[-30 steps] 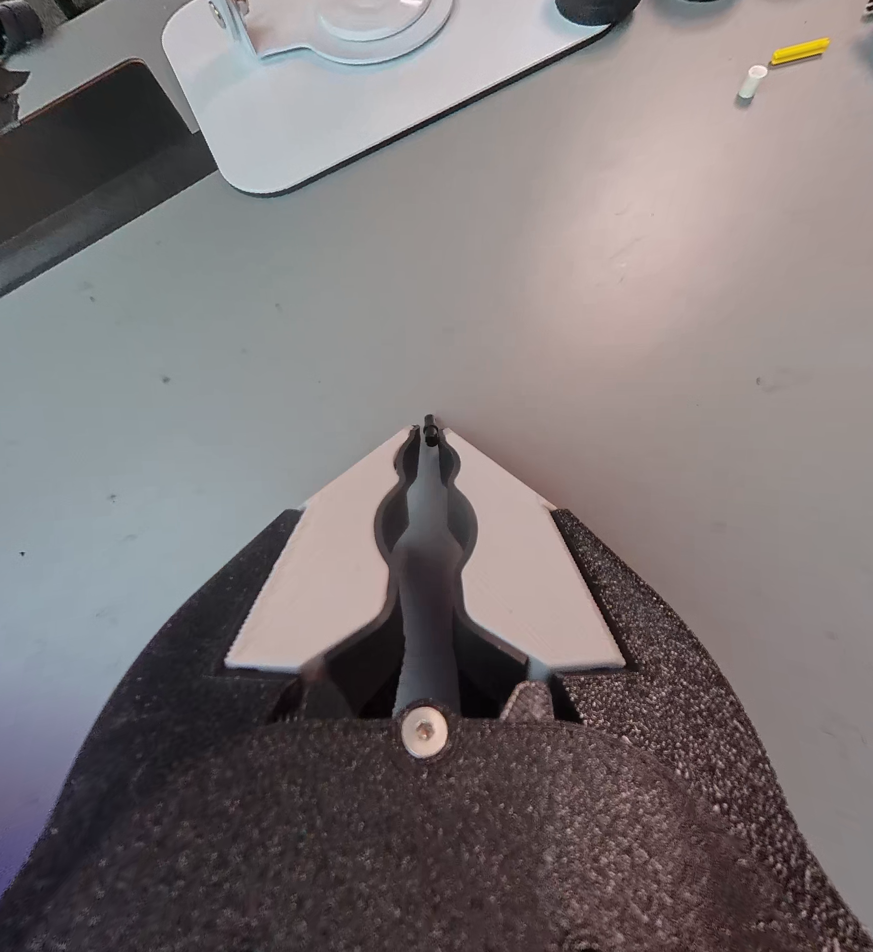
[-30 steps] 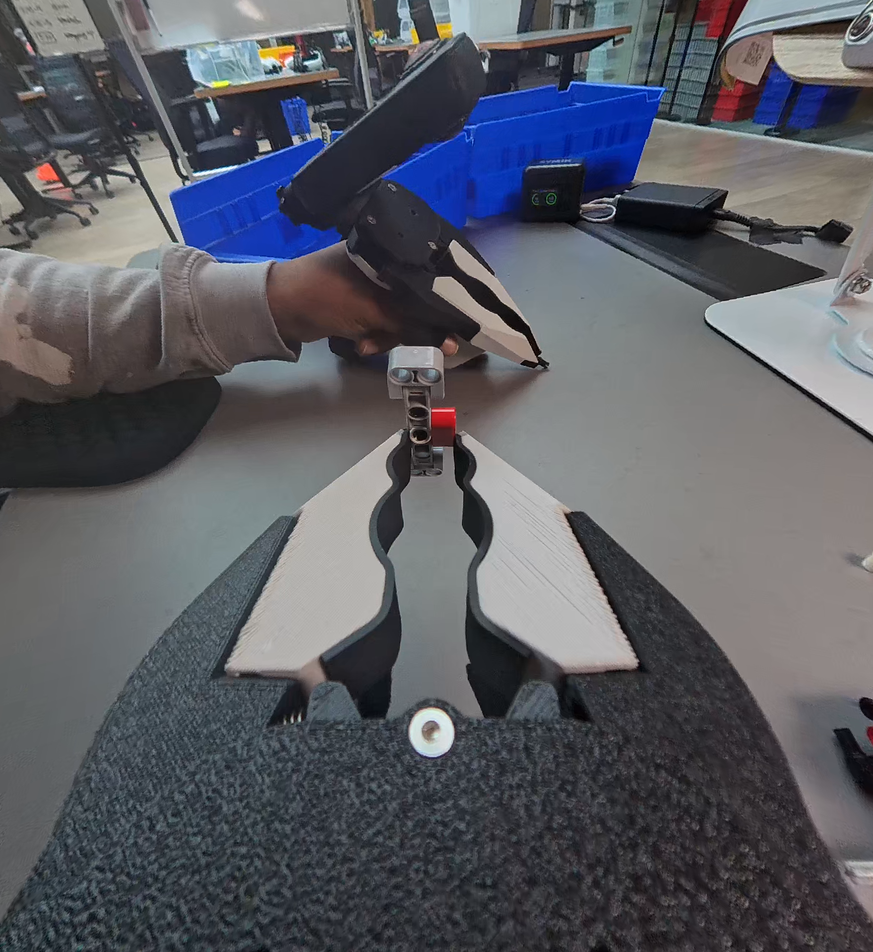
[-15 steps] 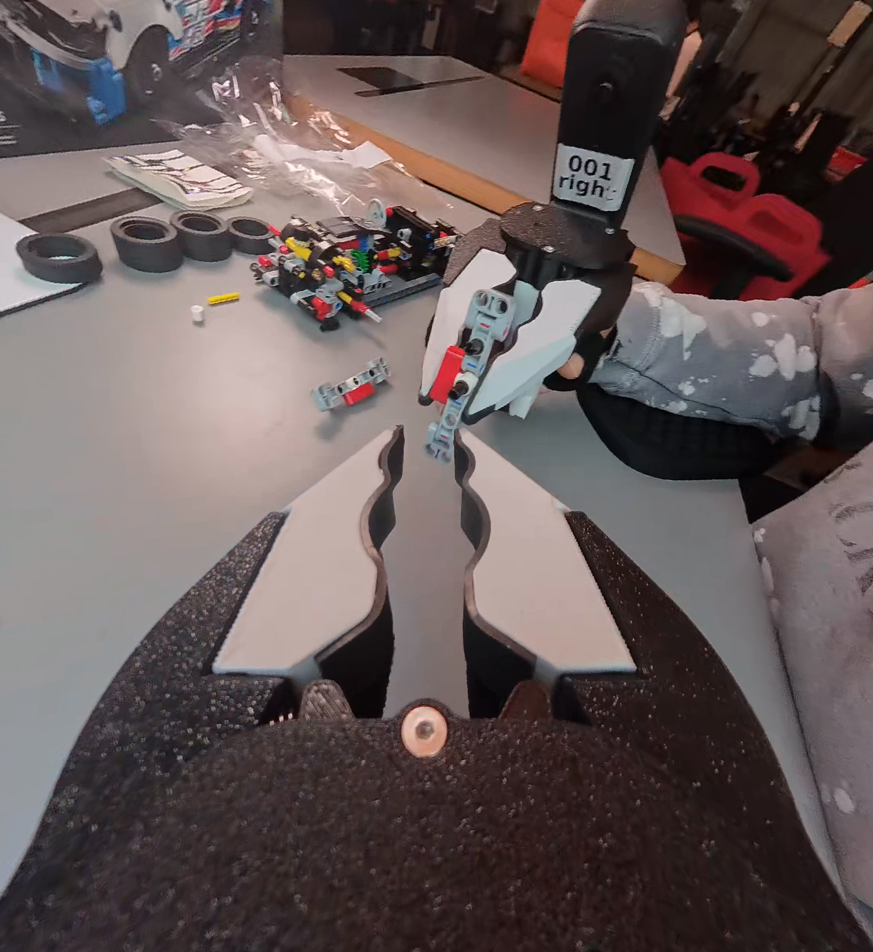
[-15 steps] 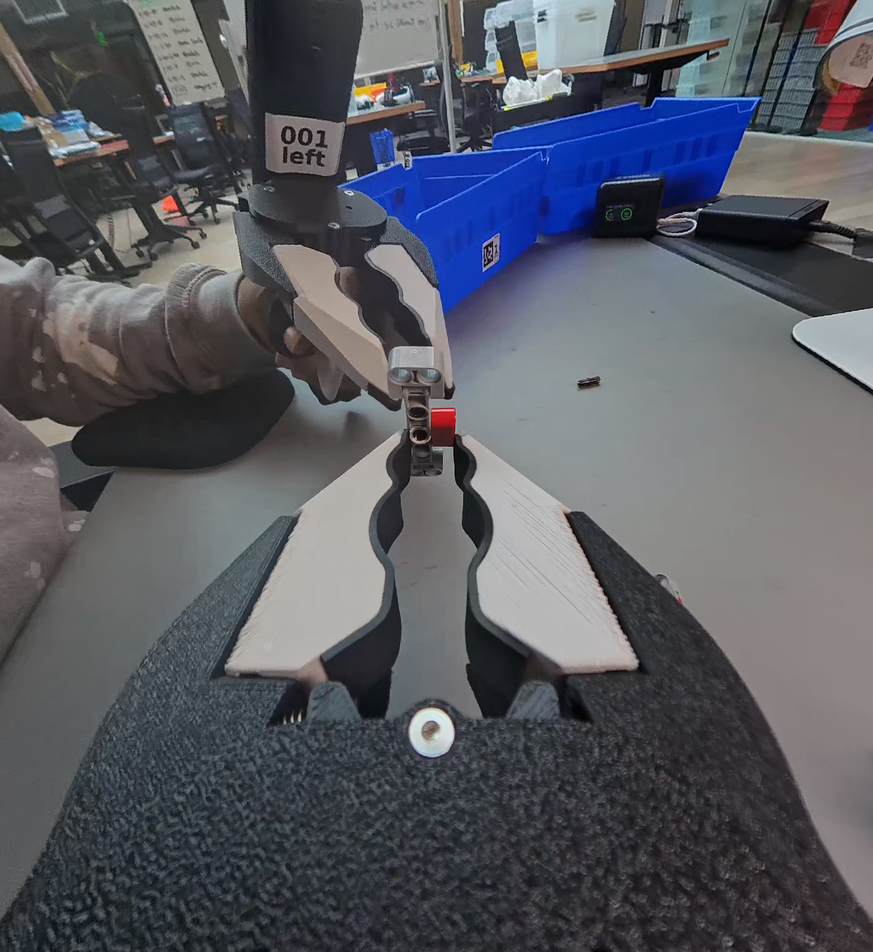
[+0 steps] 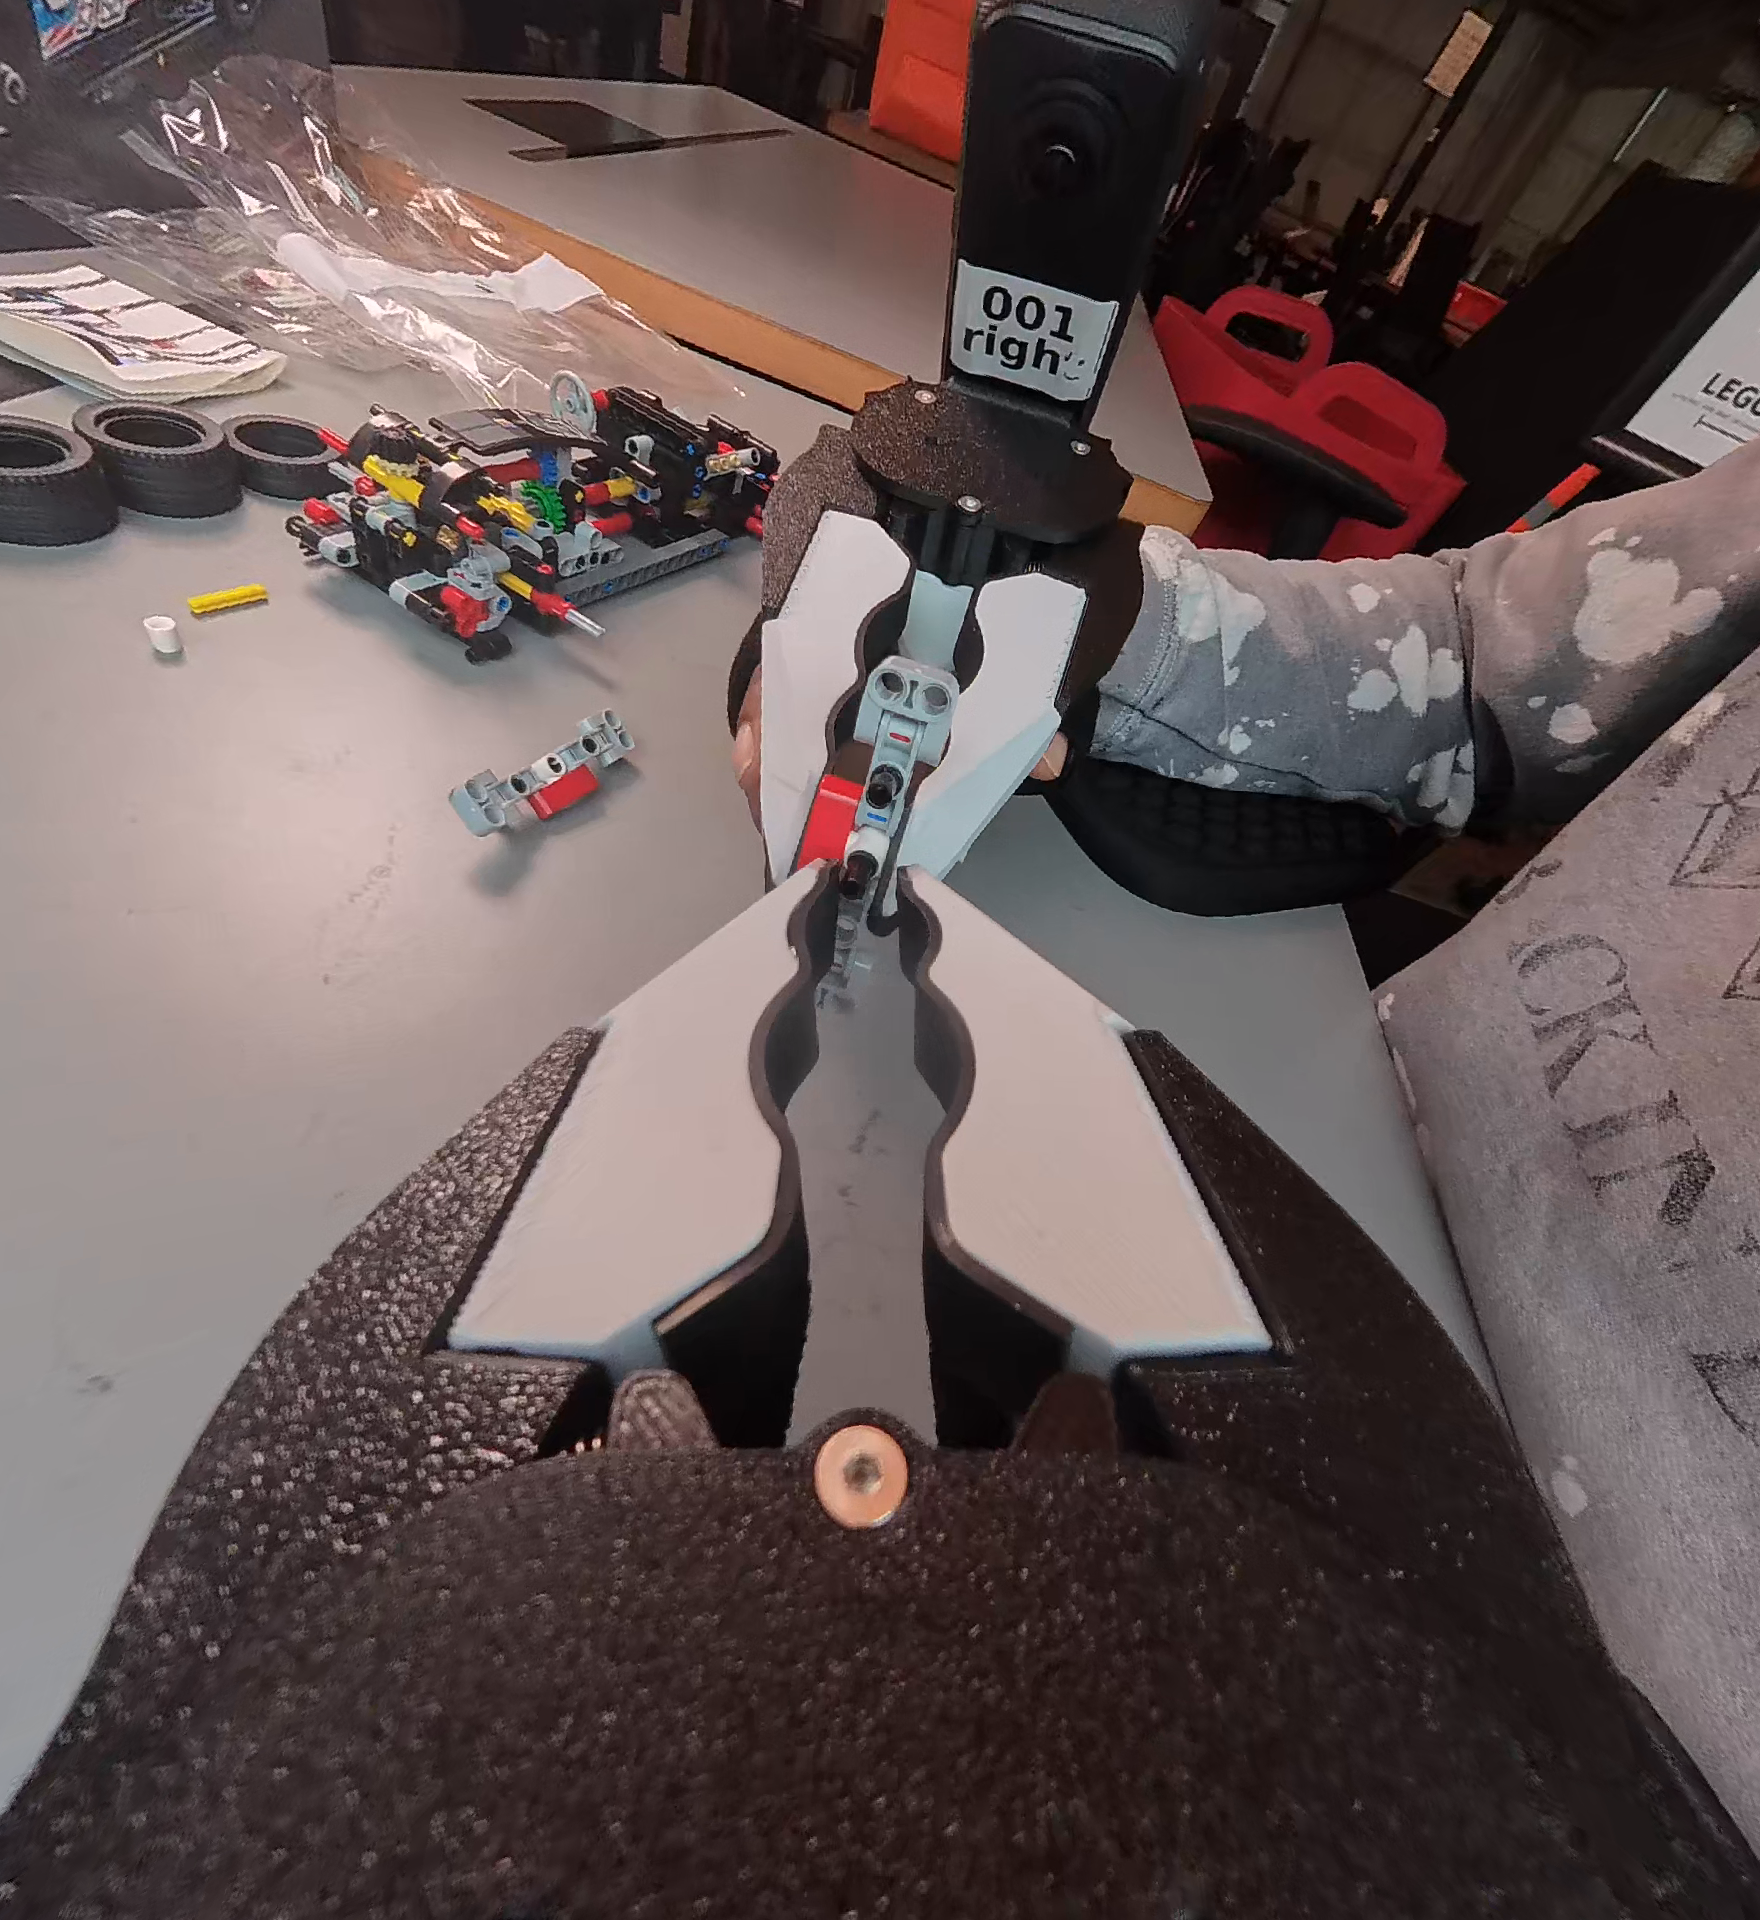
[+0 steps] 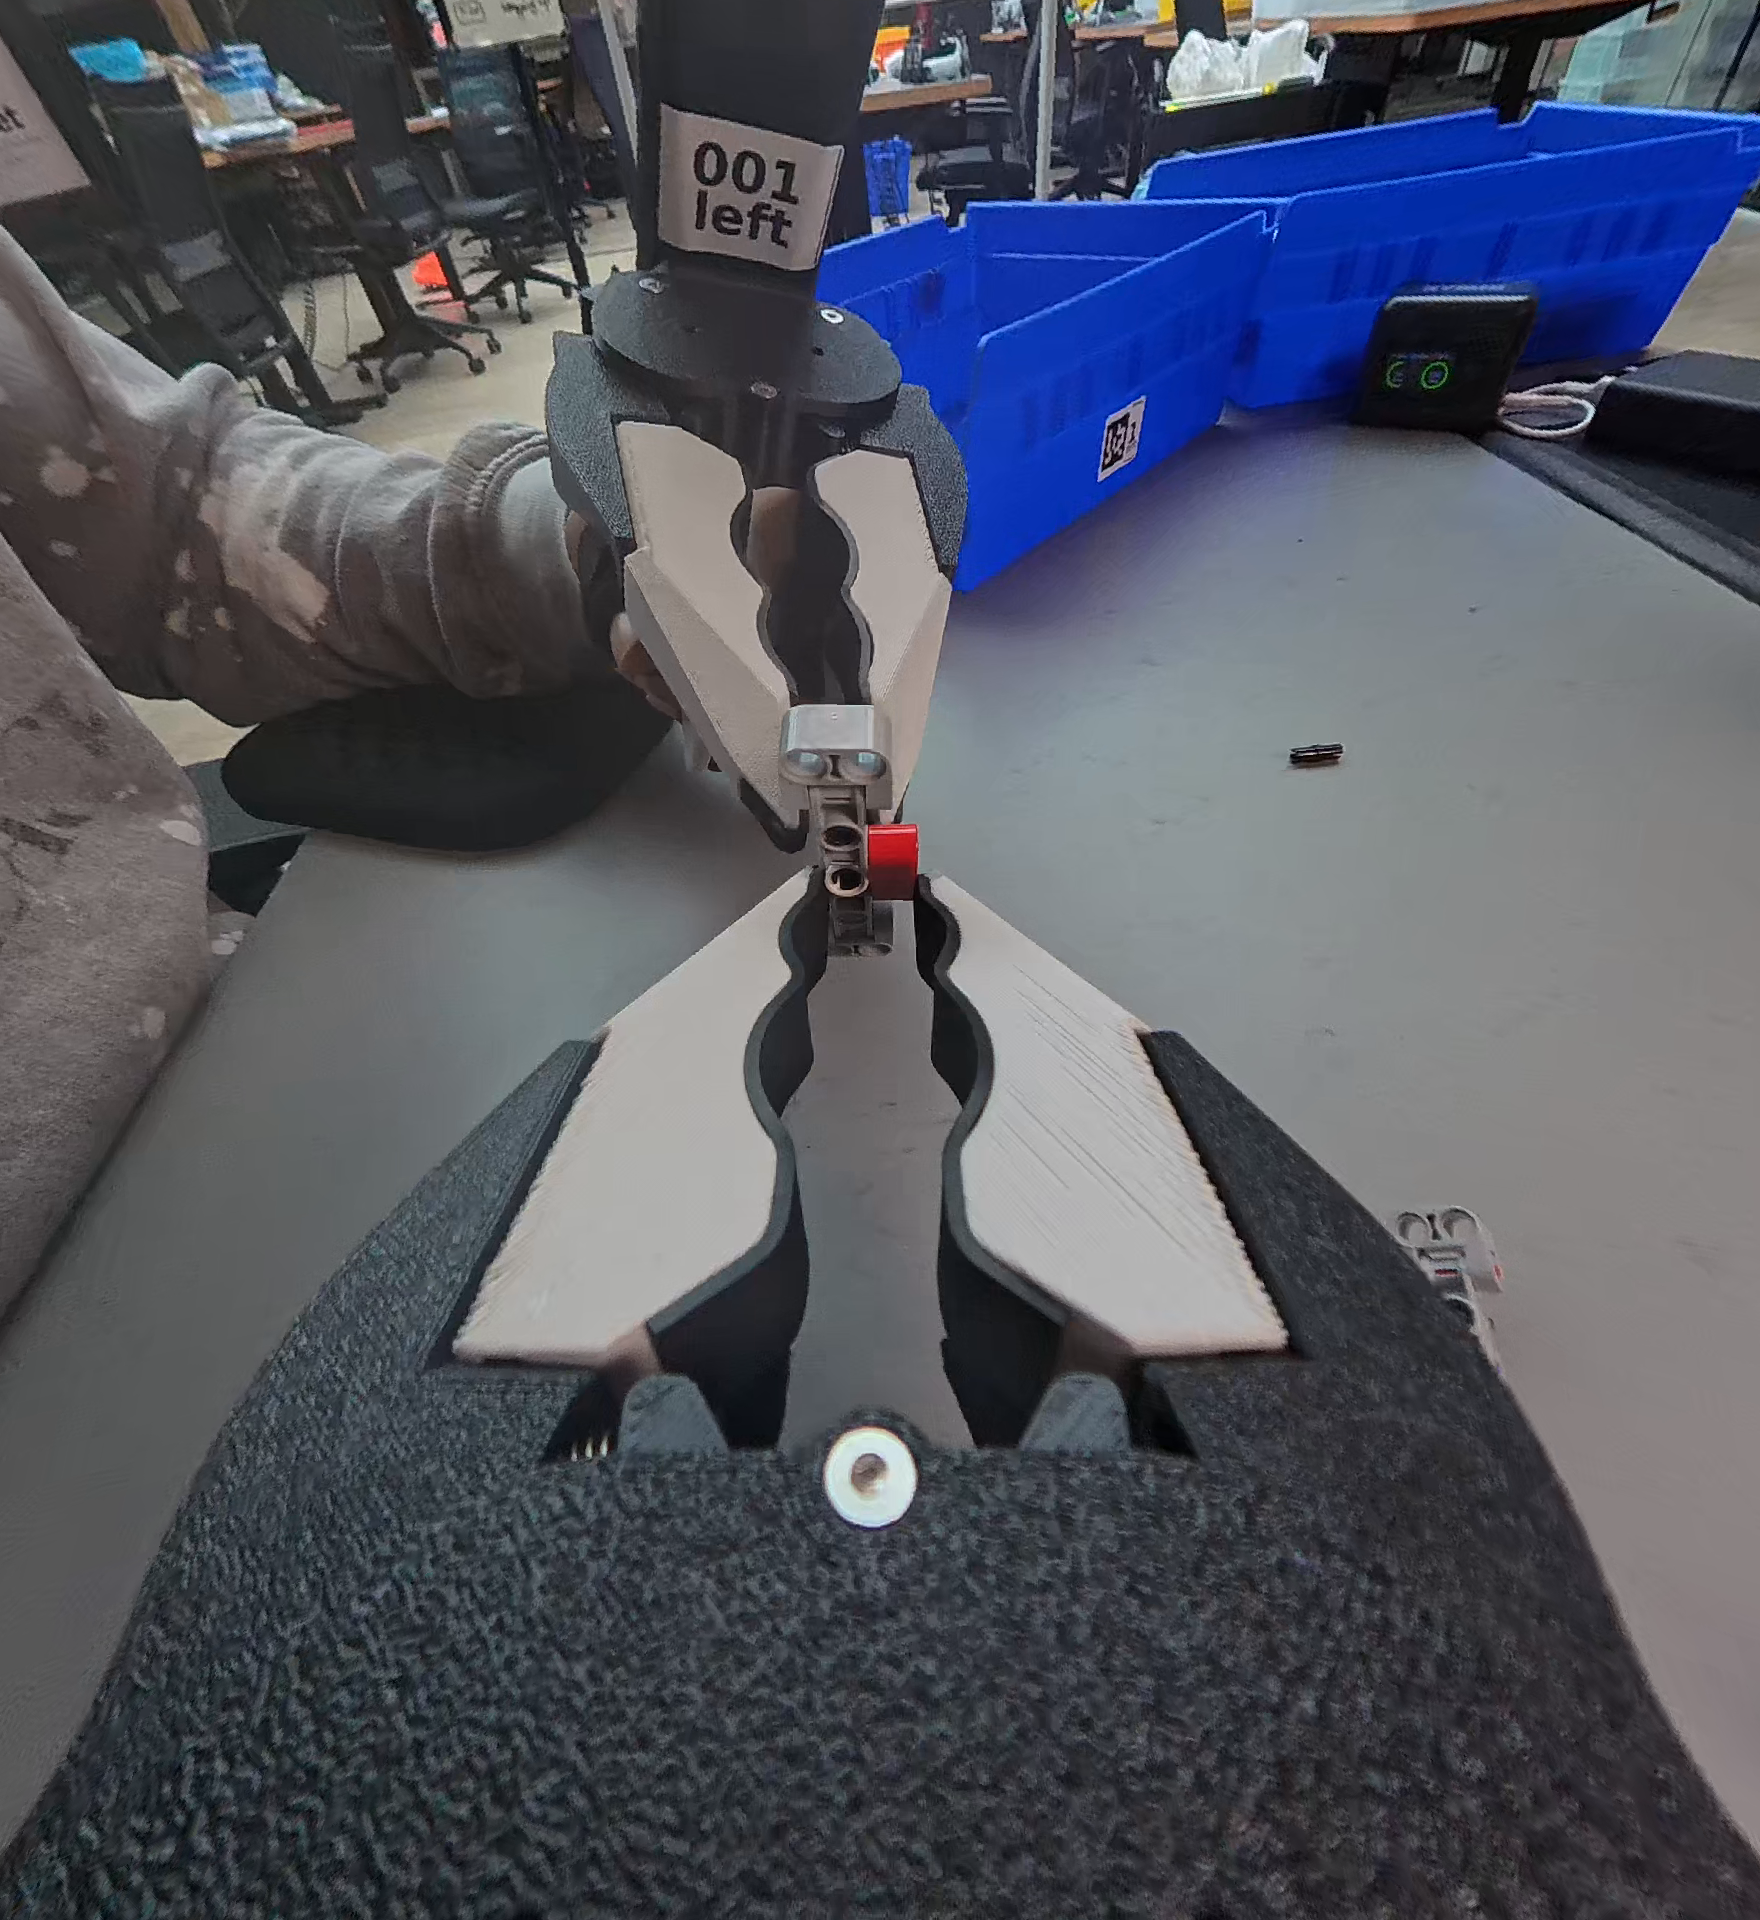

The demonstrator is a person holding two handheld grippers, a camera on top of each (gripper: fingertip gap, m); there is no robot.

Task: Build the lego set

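Observation:
A small grey Lego sub-assembly (image 6: 834,753) with a red piece (image 6: 891,860) and black pins is held in the air between the two grippers. My right gripper (image 6: 863,894) is shut on its lower end. In the left wrist view the same assembly (image 5: 902,717) points from the right gripper (image 5: 860,873) towards me. My left gripper (image 5: 860,894) is open, its tips on either side of the assembly's free end with a small gap showing. The left gripper also shows in the right wrist view (image 6: 834,800). The part-built Lego car chassis (image 5: 533,509) sits on the grey table.
A second small grey and red sub-assembly (image 5: 543,784) lies near the chassis. Three black tyres (image 5: 24,468), a yellow piece (image 5: 227,600), a white piece (image 5: 161,634) and a plastic bag (image 5: 284,239) lie at far left. A black pin (image 6: 1314,755) lies on the table before blue bins (image 6: 1271,301). The tips of both grippers are at nearly the same place.
My left gripper was shut on a small black pin over the table; it has opened, swung up to face the right gripper, and closed in around the assembly's free end. The right gripper kept its hold.

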